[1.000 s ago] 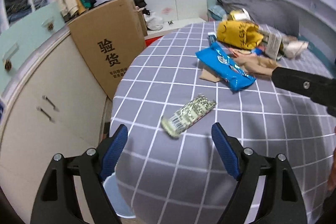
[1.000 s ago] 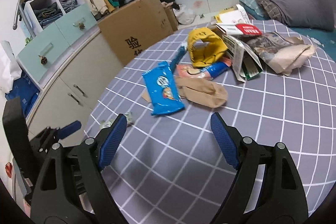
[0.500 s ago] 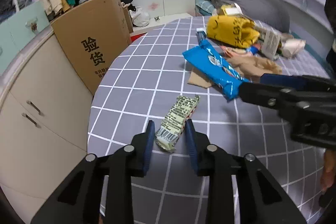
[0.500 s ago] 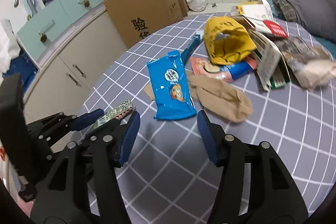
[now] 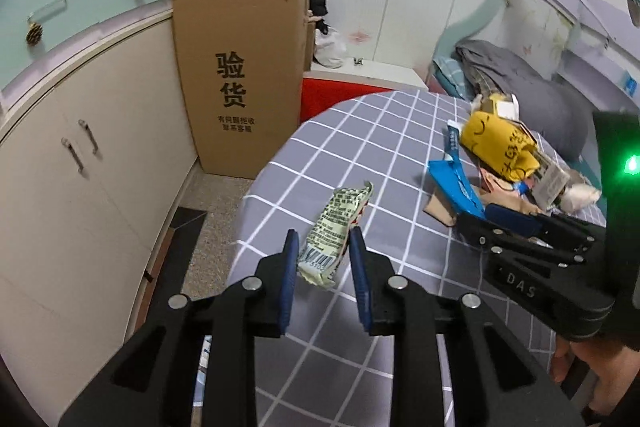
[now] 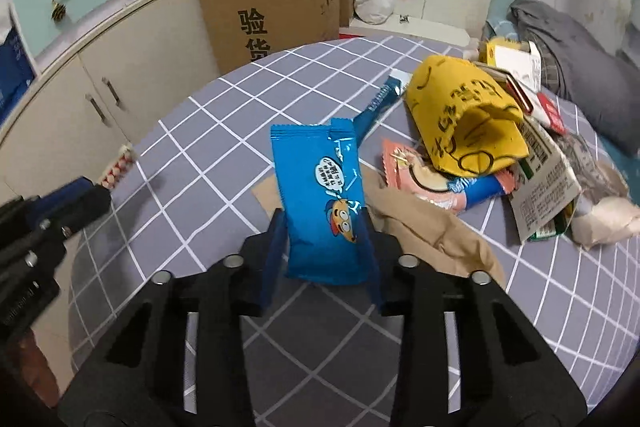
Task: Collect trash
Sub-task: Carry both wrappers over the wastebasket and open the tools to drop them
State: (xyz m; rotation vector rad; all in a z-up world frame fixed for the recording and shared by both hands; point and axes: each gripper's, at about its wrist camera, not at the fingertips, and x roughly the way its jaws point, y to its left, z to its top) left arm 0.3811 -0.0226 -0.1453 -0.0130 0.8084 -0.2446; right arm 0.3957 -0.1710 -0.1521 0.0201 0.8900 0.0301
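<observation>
Wrappers sit lengthwise between both pairs of my fingers: my left gripper (image 5: 323,259) is closing on the near end of the pale green wrapper (image 5: 338,227), which runs up and away over the checked tablecloth (image 5: 384,131). My right gripper (image 6: 325,243) is closing across the blue snack packet (image 6: 320,199) at centre frame. Only the right view shows the packet's printed face and the yellow bag (image 6: 464,119) behind it.

Cabinet (image 5: 60,187) beyond left edge
</observation>
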